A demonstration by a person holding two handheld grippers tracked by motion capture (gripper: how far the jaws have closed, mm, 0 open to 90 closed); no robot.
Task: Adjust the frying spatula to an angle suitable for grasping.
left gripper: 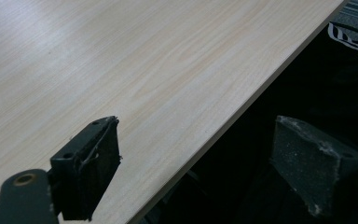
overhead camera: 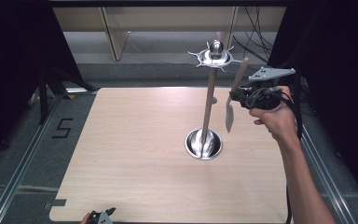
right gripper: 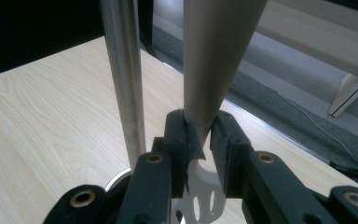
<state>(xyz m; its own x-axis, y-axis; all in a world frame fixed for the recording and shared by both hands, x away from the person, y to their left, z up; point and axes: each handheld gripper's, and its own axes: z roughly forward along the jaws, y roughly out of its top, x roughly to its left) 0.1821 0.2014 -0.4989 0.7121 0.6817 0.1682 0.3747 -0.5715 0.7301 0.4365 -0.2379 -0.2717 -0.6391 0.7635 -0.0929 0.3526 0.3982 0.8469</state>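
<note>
With the right hand-held gripper (overhead camera: 238, 97) clamped on the spatula (overhead camera: 233, 95) near where handle meets blade, held just right of the rack's pole (overhead camera: 209, 100), I'd judge hanging is next: raise the handle tip to a hook on the top ring (overhead camera: 216, 57), keep it clear of the pole. Left hand-held gripper (left gripper: 198, 161) is wide open, empty, at the near worktop (overhead camera: 135, 154) edge.

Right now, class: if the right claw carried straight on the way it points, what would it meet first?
Probably the stand's steel pole, just ahead and slightly left of the right claw, which grips a slotted spatula. Depth is unclear; it might pass beside it.
</note>
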